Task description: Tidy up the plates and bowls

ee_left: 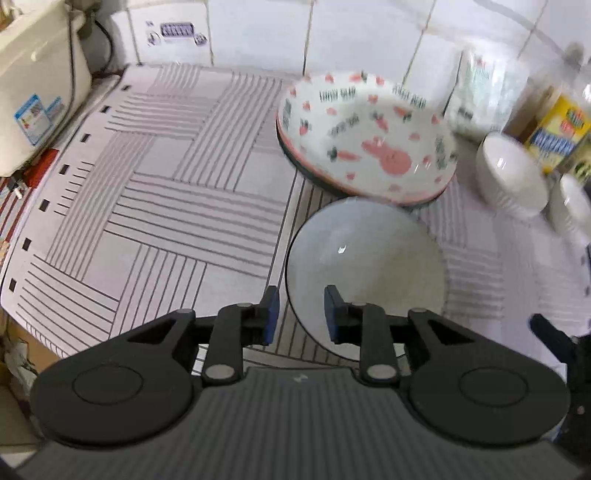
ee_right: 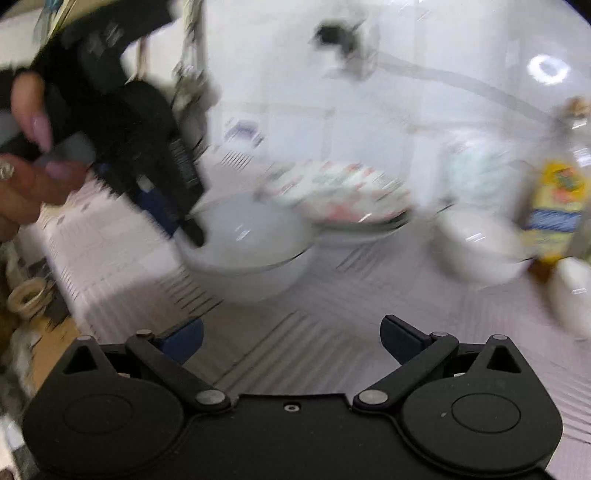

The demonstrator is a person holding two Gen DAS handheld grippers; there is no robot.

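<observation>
Between my left gripper's (ee_left: 301,314) blue pads, low centre of the left wrist view, a narrow gap stands open. The rim of the plain white bowl (ee_left: 365,273) passes through that gap, with one pad outside the rim and the other over the bowl's interior. I cannot see either pad pressing on it, so I record no grip.

That bowl sits on the striped mat (ee_left: 166,206), lower centre-right of the frame. Just above it, rim nearly touching, lies the carrot-patterned bowl (ee_left: 364,136), which rests on a darker dish whose edge shows beneath. Right of these stand two small white bowls (ee_left: 511,173), close together near the right edge. A yellow-labelled bottle (ee_left: 557,136) stands behind them. A beige appliance (ee_left: 37,81) fills the upper left corner, against the white tiled wall (ee_left: 258,33).

Right wrist view is heavily blurred. My right gripper (ee_right: 291,339) has its fingers spread wide with nothing between them, only mat below. Upper left of this frame shows the left gripper (ee_right: 177,210) from the side, tips at the near rim of the white bowl (ee_right: 251,251), and a hand (ee_right: 33,166) on its handle. The patterned bowl (ee_right: 336,192) appears behind it at centre. One small white bowl (ee_right: 476,243) and the bottle (ee_right: 557,210) are at right.
</observation>
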